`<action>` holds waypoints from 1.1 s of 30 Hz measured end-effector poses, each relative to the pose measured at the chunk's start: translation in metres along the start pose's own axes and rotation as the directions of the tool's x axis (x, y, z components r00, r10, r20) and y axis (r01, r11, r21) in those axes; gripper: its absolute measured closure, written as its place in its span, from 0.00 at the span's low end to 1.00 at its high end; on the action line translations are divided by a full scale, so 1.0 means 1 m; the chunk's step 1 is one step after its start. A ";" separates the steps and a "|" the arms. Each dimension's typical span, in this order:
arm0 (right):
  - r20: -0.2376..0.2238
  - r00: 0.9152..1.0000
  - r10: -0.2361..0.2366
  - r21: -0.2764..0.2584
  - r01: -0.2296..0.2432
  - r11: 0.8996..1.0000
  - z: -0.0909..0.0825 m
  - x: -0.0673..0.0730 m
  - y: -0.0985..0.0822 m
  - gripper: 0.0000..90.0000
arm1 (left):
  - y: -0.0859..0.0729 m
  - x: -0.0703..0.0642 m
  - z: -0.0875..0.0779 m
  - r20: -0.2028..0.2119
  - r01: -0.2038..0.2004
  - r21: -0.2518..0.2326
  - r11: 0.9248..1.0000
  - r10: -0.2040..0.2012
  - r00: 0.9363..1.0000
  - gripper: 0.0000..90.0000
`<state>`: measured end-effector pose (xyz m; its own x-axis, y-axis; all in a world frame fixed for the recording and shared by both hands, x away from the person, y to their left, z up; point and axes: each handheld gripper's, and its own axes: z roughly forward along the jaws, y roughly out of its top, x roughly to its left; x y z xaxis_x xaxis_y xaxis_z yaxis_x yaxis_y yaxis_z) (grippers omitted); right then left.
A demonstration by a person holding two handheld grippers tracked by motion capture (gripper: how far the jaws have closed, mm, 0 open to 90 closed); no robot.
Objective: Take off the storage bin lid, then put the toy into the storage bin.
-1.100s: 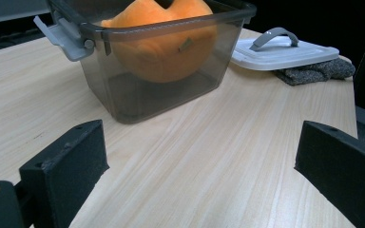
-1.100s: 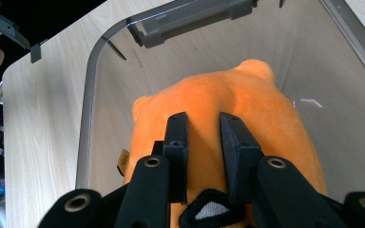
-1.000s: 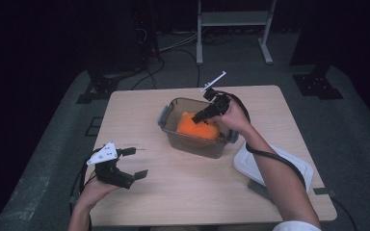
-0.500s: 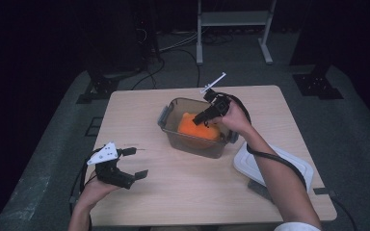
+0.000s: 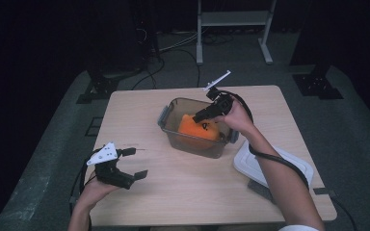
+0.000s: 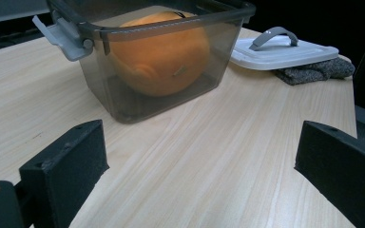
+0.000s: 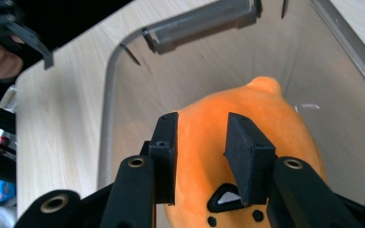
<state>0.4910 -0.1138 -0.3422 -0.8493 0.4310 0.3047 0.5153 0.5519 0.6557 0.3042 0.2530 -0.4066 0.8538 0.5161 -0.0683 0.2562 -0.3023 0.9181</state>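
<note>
An orange plush toy (image 5: 197, 129) with a small black face lies inside a clear grey container (image 5: 207, 147) at the table's middle. My right gripper (image 5: 200, 117) reaches down into the container from the right. In the right gripper view its jaws (image 7: 202, 128) have just been opening and stand a little apart over the toy (image 7: 266, 123), with plush showing in the gap and the pads not pressing on it. My left gripper (image 5: 135, 162) rests open near the table's front left, pointing at the container (image 6: 123, 95) with bare wood between its pads (image 6: 71, 156).
A white lid (image 5: 274, 166) with a grey handle lies to the right of the container, on a dark grey cloth (image 6: 313, 71). The container has grey latches (image 6: 62, 33) at its ends. Cables trail from both grippers.
The right gripper's jaws look slightly wider over the toy. The left hand and the container have kept still.
</note>
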 end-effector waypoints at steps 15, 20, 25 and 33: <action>-0.046 0.997 -0.056 -0.136 0.049 0.990 -0.046 0.026 -0.020 0.61 | -0.002 -0.002 0.000 0.003 0.003 0.008 1.000 -0.003 1.000 0.03; -0.049 0.997 -0.065 -0.182 0.055 0.982 -0.065 0.039 -0.042 0.59 | -0.002 -0.003 0.001 0.005 -0.001 0.010 1.000 0.001 1.000 0.03; -0.032 0.996 -0.085 -0.219 0.076 0.973 -0.083 0.052 -0.063 0.57 | -0.002 -0.004 0.002 0.006 -0.003 0.017 1.000 0.003 1.000 0.03; 0.014 0.999 -0.051 -0.236 0.053 0.970 -0.098 0.052 -0.103 0.55 | -0.005 -0.007 -0.001 -0.001 0.000 0.025 1.000 0.000 1.000 0.03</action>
<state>0.3825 -0.2183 -0.3264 -0.8728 0.4123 0.2613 0.4283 0.3900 0.8151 0.2963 0.2518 -0.4104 0.8536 0.5165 -0.0680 0.2675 -0.3226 0.9080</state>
